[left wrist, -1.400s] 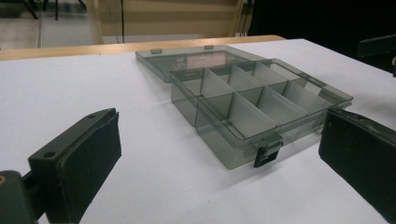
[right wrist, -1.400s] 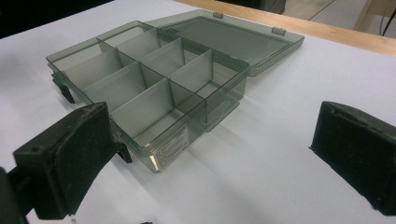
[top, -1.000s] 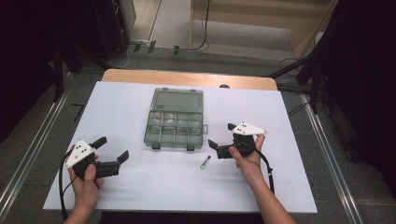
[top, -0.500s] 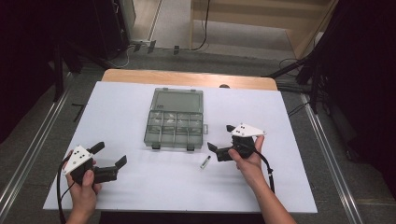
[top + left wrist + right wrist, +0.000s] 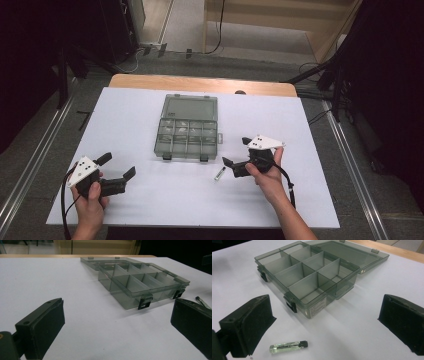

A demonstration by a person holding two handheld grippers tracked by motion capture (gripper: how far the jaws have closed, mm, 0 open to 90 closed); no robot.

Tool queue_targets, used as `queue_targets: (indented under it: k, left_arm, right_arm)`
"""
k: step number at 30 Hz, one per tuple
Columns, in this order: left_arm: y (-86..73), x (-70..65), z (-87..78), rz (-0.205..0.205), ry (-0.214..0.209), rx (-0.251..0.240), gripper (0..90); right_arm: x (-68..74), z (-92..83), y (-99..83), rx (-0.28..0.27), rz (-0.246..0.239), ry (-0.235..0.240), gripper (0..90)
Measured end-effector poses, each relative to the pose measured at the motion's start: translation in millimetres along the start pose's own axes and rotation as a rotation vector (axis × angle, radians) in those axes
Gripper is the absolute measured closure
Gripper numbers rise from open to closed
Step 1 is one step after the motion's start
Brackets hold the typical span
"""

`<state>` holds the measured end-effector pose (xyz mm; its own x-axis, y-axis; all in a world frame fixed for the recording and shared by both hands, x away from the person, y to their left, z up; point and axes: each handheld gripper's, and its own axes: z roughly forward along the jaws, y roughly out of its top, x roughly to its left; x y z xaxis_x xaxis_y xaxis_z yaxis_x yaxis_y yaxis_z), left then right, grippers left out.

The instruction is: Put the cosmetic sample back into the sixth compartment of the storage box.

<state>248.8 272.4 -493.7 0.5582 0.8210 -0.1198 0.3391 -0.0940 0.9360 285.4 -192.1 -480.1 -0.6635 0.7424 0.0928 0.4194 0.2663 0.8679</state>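
Note:
A smoky clear compartment box [image 5: 189, 131] lies open at the table's middle, its lid folded flat behind it, also seen in the left gripper view [image 5: 140, 282] and the right gripper view [image 5: 312, 275]. A small glass vial [image 5: 219, 173] with a black cap lies on the white tabletop just in front of the box's right corner [image 5: 288, 346]. My right gripper [image 5: 236, 155] is open, its jaws wide apart just right of the vial. My left gripper [image 5: 117, 166] is open too, at the front left, well clear of the box.
The white table cover [image 5: 130, 110] ends on a wooden edge [image 5: 200, 82] at the back. Metal rails [image 5: 30, 165] run along both sides. Dark equipment and cables stand on the floor beyond.
My left gripper has drawn back toward the front left edge of the table. The right gripper, vial and box have stayed put.

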Motion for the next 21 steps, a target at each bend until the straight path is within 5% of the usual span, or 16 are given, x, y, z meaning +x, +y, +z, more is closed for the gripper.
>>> queue_targets:
  k: [21]
  left_arm:
    - [0.2, 0.7, -0.8, -0.002, -0.013, -0.003, 0.0]
  right_arm:
    - [11.0, 6.7, -6.8, 0.099, -0.081, 0.113, 13.5]
